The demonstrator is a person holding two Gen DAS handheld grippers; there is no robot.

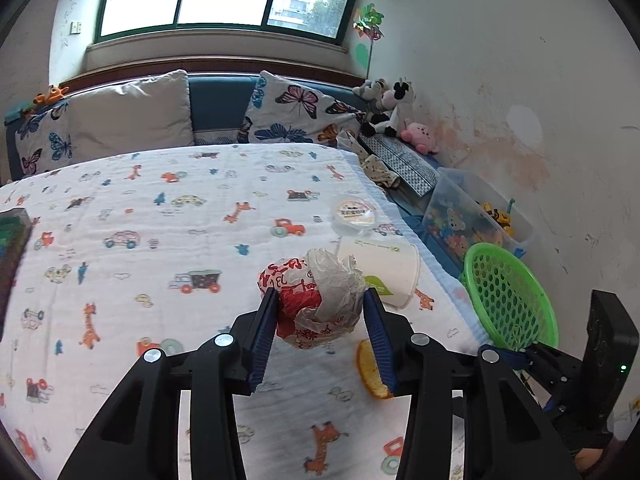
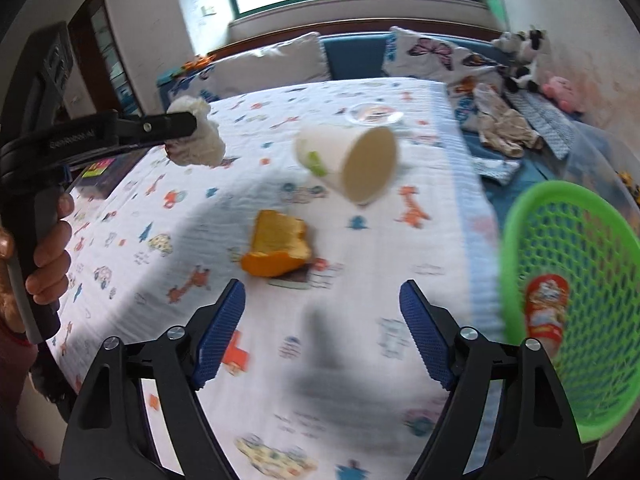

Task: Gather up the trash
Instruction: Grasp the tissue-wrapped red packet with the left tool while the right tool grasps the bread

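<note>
Left wrist view: the left claw (image 1: 320,312) is clamped on a crumpled red-and-white wrapper (image 1: 314,304), held above the bed's printed blanket (image 1: 160,248). Just beside its right finger a piece of orange peel (image 1: 370,372) lies on the blanket. Beyond the wrapper a white paper cup (image 1: 382,270) lies tipped on its side, and farther on sits a clear lidded tub (image 1: 355,216). At the right edge of the bed stands a green mesh basket (image 1: 510,296). Seen from the right wrist, the right claw (image 2: 322,308) hangs spread apart with nothing between its blue pads (image 2: 220,328), above the blanket. The peel (image 2: 278,250) lies ahead of it, the cup (image 2: 352,160) farther back. To the right, the tilted basket (image 2: 576,280) holds a red snack packet (image 2: 546,312). Pillows (image 1: 132,116) and stuffed toys (image 1: 390,108) line the far end of the bed.
</note>
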